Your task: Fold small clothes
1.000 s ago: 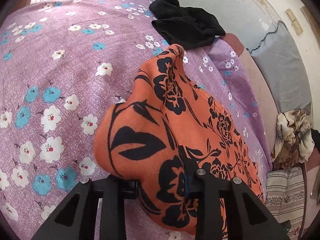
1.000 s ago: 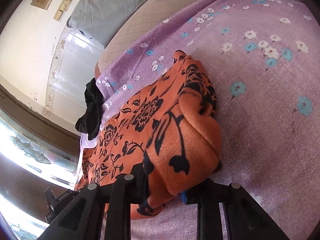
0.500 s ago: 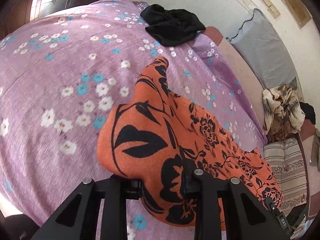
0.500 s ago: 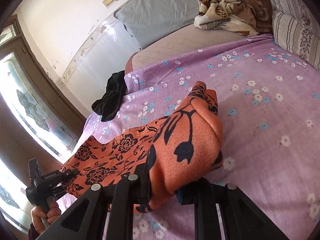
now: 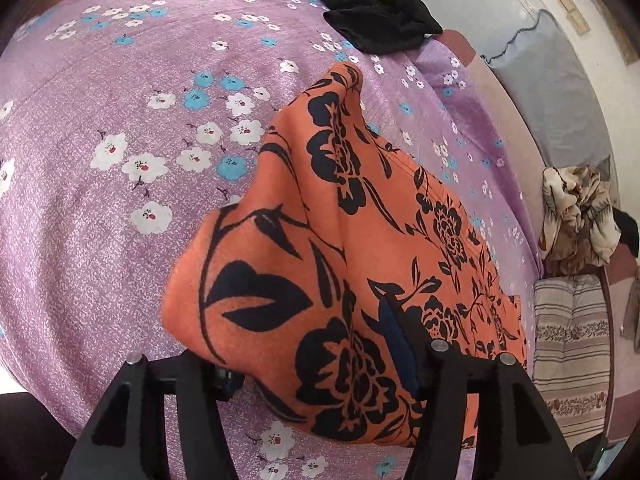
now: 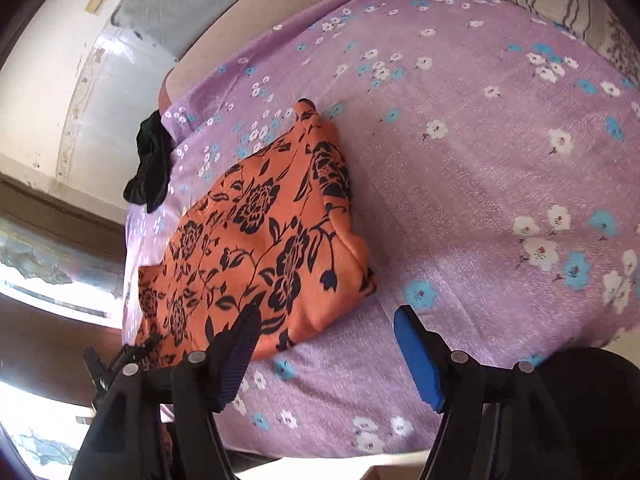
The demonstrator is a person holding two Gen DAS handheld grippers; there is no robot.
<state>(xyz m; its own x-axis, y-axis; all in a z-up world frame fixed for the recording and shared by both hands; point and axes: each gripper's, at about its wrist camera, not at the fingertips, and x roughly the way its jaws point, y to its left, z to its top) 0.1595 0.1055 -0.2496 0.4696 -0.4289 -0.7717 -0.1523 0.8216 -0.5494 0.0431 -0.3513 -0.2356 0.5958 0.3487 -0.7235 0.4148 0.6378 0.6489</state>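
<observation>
An orange garment with black flowers (image 5: 360,248) lies folded over on the purple floral bedsheet (image 5: 120,160). My left gripper (image 5: 324,364) is shut on its near edge, the cloth bunched between the fingers. In the right wrist view the same garment (image 6: 260,240) lies on the sheet (image 6: 480,160). My right gripper (image 6: 328,352) is open and empty just in front of the garment's near corner, its blue pads (image 6: 416,360) bare.
A black garment (image 5: 376,28) lies at the far edge of the bed, also seen in the right wrist view (image 6: 152,164). A grey pillow (image 5: 560,92), a crumpled patterned cloth (image 5: 576,212) and a striped cushion (image 5: 572,348) lie to the right.
My right gripper has opened and let go of the orange garment, which now lies on the sheet. Both grippers have come down toward the bed. The left keeps its hold.
</observation>
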